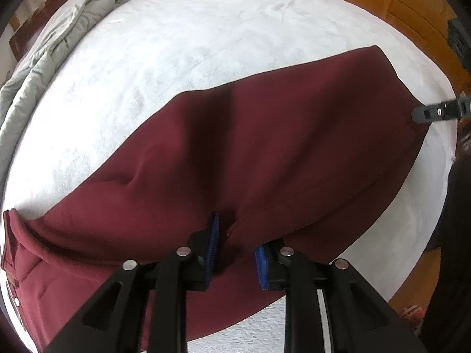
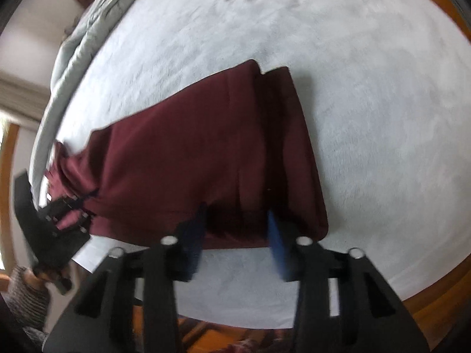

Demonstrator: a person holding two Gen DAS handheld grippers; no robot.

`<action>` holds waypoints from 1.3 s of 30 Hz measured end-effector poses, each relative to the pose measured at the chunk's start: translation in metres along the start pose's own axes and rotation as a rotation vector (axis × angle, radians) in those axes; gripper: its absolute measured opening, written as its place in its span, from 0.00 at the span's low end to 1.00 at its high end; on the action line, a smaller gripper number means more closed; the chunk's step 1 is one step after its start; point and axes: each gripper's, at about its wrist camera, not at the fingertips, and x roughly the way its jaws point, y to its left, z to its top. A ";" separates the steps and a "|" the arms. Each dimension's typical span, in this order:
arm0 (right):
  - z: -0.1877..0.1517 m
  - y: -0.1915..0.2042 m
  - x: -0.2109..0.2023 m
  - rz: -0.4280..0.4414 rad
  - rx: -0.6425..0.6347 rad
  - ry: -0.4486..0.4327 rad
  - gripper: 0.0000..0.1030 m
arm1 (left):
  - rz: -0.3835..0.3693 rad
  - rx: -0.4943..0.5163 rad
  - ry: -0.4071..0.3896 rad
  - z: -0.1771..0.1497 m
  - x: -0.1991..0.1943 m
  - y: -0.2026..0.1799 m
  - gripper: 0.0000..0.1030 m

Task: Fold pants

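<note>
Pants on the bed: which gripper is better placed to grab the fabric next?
Left, probably. The left gripper hangs open with the pants edge between its pads. The right gripper is open too, at the leg-end edge, but its view is blurred.

pants (image 1: pixel 265 135): you've got a plain maroon cloth, no print
bed cover (image 1: pixel 176 44): you're working over a flat white, faintly mottled grey
duvet (image 1: pixel 53 44): your far edge holds a pale grey-green, quilted
left gripper (image 1: pixel 237 250): your black frame, blue pads, silver bolts
right gripper (image 2: pixel 237 241): your black frame, blue pads too
floor (image 1: pixel 397 0): you see orange-brown wood in squares
sleeve (image 2: pixel 23 291): yours is grey knit, striped
</note>
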 end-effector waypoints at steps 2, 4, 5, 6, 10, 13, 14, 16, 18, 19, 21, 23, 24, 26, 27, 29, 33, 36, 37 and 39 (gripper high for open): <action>-0.001 0.002 -0.006 0.001 -0.019 -0.018 0.19 | -0.004 -0.020 0.007 0.002 -0.001 0.002 0.22; 0.001 0.002 -0.016 0.000 -0.028 -0.038 0.13 | -0.013 -0.052 -0.002 0.005 -0.007 0.004 0.22; 0.002 0.001 -0.027 0.005 -0.027 -0.061 0.06 | -0.016 -0.062 -0.019 0.007 -0.013 0.004 0.22; 0.002 0.002 -0.035 -0.017 -0.035 -0.083 0.06 | -0.022 -0.074 -0.030 0.008 -0.018 0.005 0.22; 0.003 -0.008 -0.067 0.005 -0.020 -0.143 0.06 | -0.081 -0.127 -0.081 0.008 -0.045 -0.002 0.22; 0.002 -0.011 -0.061 -0.021 -0.026 -0.118 0.06 | -0.090 -0.104 -0.053 0.001 -0.039 -0.018 0.22; 0.001 -0.012 -0.053 -0.053 -0.028 -0.095 0.06 | -0.080 -0.089 -0.021 -0.004 -0.027 -0.025 0.23; 0.001 -0.014 -0.033 -0.083 -0.006 -0.039 0.06 | -0.049 -0.081 0.003 -0.011 -0.008 -0.034 0.23; -0.002 -0.021 -0.015 -0.108 0.032 0.010 0.06 | 0.000 -0.060 -0.038 -0.015 -0.003 -0.043 0.22; -0.002 -0.021 -0.014 -0.110 0.032 0.010 0.07 | 0.007 -0.057 -0.040 -0.016 -0.003 -0.045 0.23; 0.002 -0.017 -0.019 -0.122 0.029 0.009 0.12 | -0.030 -0.090 -0.034 -0.016 -0.001 -0.033 0.25; 0.005 -0.007 -0.033 -0.160 0.010 -0.018 0.29 | -0.093 -0.139 -0.028 -0.017 -0.005 -0.024 0.37; 0.006 -0.001 -0.038 -0.180 -0.004 -0.032 0.37 | -0.130 -0.160 -0.027 -0.016 -0.009 -0.018 0.40; 0.007 0.024 -0.054 -0.207 -0.071 -0.080 0.44 | -0.183 -0.200 -0.035 -0.017 -0.023 -0.008 0.55; 0.007 0.034 -0.057 -0.201 -0.094 -0.089 0.44 | -0.200 -0.211 -0.044 -0.019 -0.030 -0.003 0.59; 0.009 0.067 -0.061 -0.158 -0.163 -0.122 0.44 | -0.217 -0.251 -0.076 -0.026 -0.050 0.010 0.81; 0.007 0.151 -0.040 0.055 -0.379 -0.098 0.59 | -0.186 -0.400 -0.096 -0.059 -0.081 0.071 0.86; -0.001 0.219 -0.002 0.169 -0.557 -0.023 0.58 | -0.137 -0.557 -0.057 -0.094 -0.081 0.132 0.86; -0.005 0.236 0.010 0.183 -0.597 -0.002 0.58 | -0.111 -0.617 -0.036 -0.107 -0.078 0.153 0.86; -0.008 0.269 0.043 0.203 -0.674 0.064 0.65 | -0.095 -0.746 0.015 -0.132 -0.071 0.191 0.84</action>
